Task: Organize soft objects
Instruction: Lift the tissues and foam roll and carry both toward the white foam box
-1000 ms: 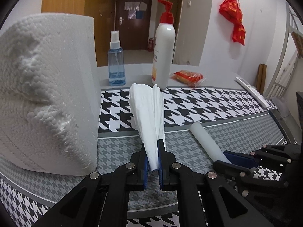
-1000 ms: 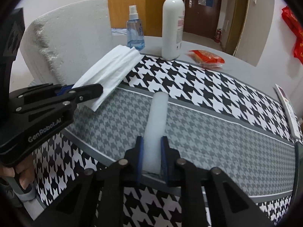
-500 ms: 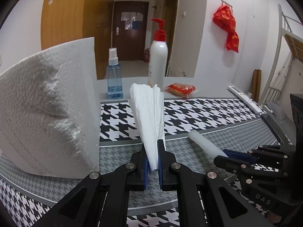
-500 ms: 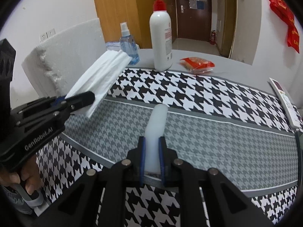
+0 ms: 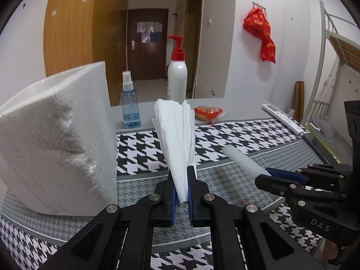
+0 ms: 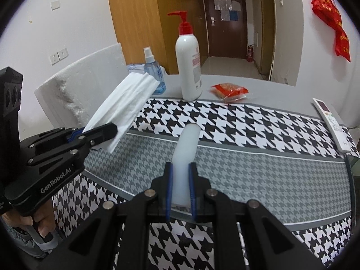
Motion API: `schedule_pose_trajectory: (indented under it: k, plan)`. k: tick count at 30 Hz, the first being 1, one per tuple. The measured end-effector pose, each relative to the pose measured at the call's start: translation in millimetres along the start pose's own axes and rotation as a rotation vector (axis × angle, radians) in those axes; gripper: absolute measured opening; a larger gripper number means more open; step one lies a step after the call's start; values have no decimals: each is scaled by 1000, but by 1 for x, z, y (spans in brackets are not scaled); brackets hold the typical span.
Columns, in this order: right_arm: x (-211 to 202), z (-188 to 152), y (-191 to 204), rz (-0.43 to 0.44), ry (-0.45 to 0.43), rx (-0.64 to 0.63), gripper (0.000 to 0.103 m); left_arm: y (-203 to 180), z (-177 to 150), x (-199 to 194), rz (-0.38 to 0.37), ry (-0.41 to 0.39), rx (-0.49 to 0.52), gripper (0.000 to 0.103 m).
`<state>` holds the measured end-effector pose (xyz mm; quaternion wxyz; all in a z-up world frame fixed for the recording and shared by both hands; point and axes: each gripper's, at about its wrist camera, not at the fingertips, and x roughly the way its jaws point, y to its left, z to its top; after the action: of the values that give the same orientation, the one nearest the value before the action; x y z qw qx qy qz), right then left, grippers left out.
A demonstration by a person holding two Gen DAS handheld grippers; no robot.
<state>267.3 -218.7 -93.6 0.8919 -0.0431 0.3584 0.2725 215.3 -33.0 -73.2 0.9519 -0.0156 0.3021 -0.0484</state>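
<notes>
My left gripper (image 5: pixel 181 181) is shut on a folded white tissue (image 5: pixel 176 139) and holds it above the table; gripper (image 6: pixel 99 132) and tissue (image 6: pixel 126 105) also show at the left of the right wrist view. My right gripper (image 6: pixel 181 180) is shut on a white foam cylinder (image 6: pixel 185 153) that points forward above the houndstooth cloth (image 6: pixel 258 157). In the left wrist view the cylinder (image 5: pixel 241 160) sticks out of the right gripper (image 5: pixel 270 175) at the right. A large white paper roll (image 5: pixel 56 144) stands at the left.
At the back stand a blue spray bottle (image 5: pixel 130 105), a white pump bottle with a red top (image 5: pixel 177 76) and a red snack packet (image 5: pixel 208 112). A white remote (image 6: pixel 333 123) lies at the table's right edge.
Both grippers have risen with their loads; the table and the paper roll sit lower and farther in both views. Both grips are unchanged.
</notes>
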Motion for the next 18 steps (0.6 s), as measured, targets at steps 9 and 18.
schedule_pose_trajectory:
  k: [9,18]
  plan:
    - [-21,1,0,-9,-55,6,17,-4,2,-8,29,-19,22,9]
    - [-43,-3,-5,-23,-91,23,17,-9,1,-23,29,-36,34,9]
